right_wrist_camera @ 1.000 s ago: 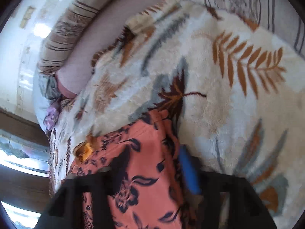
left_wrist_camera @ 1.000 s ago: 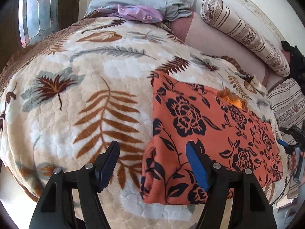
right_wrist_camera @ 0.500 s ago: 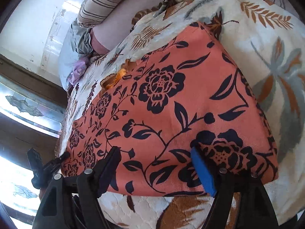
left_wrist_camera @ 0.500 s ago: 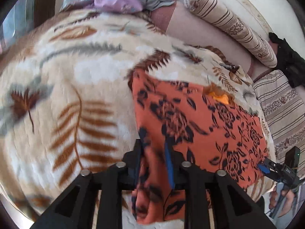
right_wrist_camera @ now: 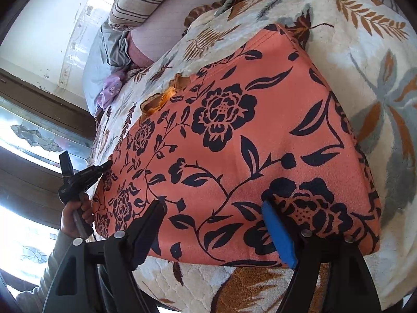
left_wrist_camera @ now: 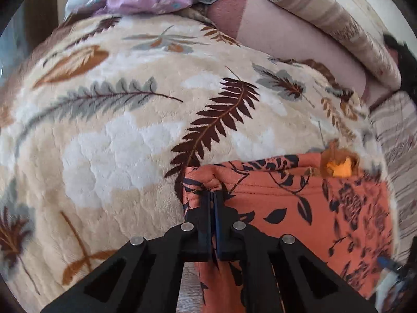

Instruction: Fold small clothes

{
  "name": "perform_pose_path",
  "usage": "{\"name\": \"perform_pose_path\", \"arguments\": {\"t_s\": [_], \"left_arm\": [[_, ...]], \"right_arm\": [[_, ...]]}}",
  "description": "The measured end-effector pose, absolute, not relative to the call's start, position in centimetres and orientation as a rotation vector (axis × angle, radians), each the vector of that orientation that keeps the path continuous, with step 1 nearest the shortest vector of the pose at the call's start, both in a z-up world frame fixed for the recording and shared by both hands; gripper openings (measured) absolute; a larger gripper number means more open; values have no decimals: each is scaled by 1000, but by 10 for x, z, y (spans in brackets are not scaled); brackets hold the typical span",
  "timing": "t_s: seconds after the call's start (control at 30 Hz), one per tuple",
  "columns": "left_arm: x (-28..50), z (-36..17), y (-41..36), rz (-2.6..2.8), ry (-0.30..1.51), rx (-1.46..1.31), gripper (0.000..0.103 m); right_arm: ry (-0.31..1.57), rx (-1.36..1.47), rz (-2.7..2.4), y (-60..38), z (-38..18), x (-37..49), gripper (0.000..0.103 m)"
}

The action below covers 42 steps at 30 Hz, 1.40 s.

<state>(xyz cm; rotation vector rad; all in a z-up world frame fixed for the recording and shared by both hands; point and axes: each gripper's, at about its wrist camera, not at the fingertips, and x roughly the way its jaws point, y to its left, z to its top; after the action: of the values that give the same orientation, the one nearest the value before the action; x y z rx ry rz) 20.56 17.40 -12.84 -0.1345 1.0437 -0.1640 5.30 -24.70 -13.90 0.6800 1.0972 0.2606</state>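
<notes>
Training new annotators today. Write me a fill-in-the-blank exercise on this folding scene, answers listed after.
1. The left gripper is ____ on a corner of the orange floral garment.
2. The right gripper has its jaws ____ at the garment's near edge.
3. The garment lies on a blanket printed with ____.
4. The floral pattern on the garment is ____ in colour.

Answers: shut; open; leaves; black

This is a bedroom in a home. A big bed [left_wrist_camera: 109, 140] wears a soft blanket with leaves on it. Striped pillows [left_wrist_camera: 346, 31] lie at the far side, and a window [right_wrist_camera: 36, 135] with patterned glass lets in light.
</notes>
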Motion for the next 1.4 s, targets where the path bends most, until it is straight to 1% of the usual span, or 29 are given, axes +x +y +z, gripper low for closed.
{"name": "perform_pose_path", "arguments": {"t_s": [0.1,0.17,0.2,0.23,0.27,0.33,0.4,0.5,0.63,0.7,0.8,0.97,1.4], "left_arm": [[195,-124,171,-136,1027,-92,7],[181,-112,166,-95,1005,-35,24],[172,-103,165,-79,978,-8,40],[158,-91,163,-83,935,2,50],[141,-80,161,-97,890,-2,53],[106,-63,153,-119,814,-9,65],[77,-57,143,-137,772,-6,69],[52,-70,123,-146,796,8,69],[50,-105,97,-132,933,39,69],[44,-104,89,-116,934,35,69],[40,-94,75,-126,933,30,69],[36,-81,62,-120,921,48,69],[41,-80,33,-138,932,110,69]], "right_arm": [[1086,702,262,-250,-140,52,81],[1085,722,261,-252,-139,51,81],[1083,745,259,-255,-138,49,81],[1076,785,246,-260,-137,46,81],[1069,827,231,-267,-136,42,81],[1027,923,202,-279,-132,27,81],[969,1003,178,-289,-128,7,81],[934,1141,142,-299,-140,-26,81],[926,1274,73,-316,-165,-50,81],[885,1315,69,-324,-166,-53,81],[838,1319,42,-337,-166,-47,81],[822,1312,42,-345,-167,-27,82],[800,1276,76,-350,-171,-21,81]]}}
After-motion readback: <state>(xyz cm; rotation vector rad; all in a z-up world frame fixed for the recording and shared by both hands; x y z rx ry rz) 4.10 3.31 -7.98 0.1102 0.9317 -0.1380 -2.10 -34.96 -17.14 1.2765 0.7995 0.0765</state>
